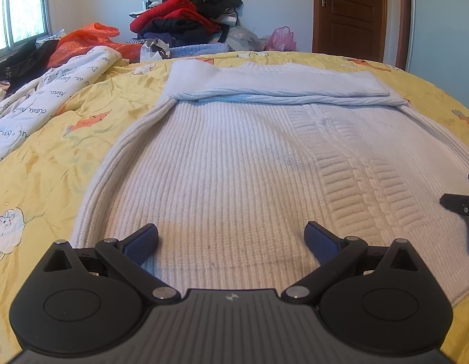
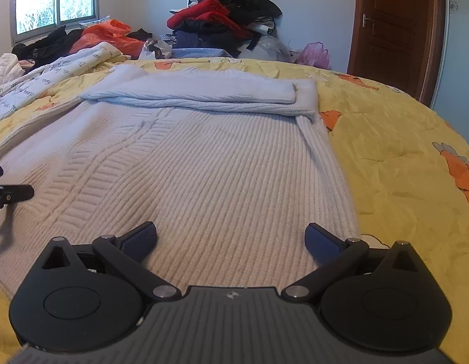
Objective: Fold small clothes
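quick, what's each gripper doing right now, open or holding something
Left gripper: open, holding nothing, over the white sweater.
Right gripper: open, holding nothing, over the same sweater.

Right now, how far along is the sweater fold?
Done: the sleeves lie folded across the top of the white sweater, which is spread flat on the yellow bedspread. In hand: nothing; the left gripper and right gripper are open over the near hem. Left: folding the body up, probably hem toward collar.
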